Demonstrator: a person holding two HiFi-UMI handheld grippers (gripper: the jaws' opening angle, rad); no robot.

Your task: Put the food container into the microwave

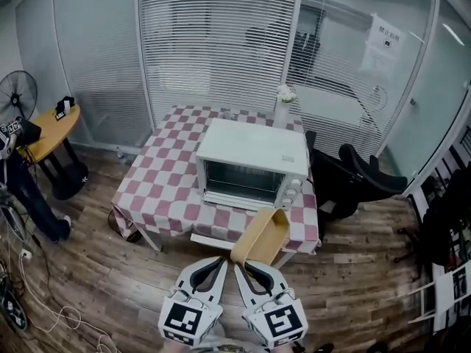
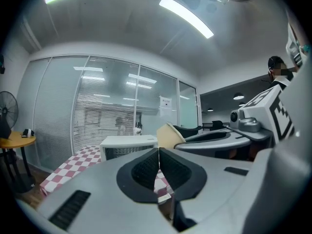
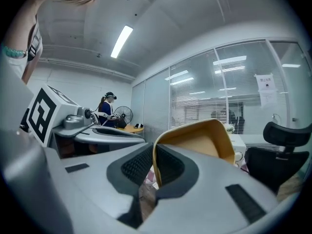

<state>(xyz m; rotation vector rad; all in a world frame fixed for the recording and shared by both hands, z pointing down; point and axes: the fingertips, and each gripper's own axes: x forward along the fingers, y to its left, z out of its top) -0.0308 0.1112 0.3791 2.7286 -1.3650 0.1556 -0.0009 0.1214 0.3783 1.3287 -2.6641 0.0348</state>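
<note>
Food container [image 1: 263, 235] in right hand-held gripper [image 3: 155, 159]

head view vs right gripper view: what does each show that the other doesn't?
Head view only: the microwave front with its door shut, standing on the checkered table. Right gripper view only: the right gripper jaws clamped on the food container wall, plus the ceiling light. Both: the container, the left gripper, the black chair and the fan.
</note>
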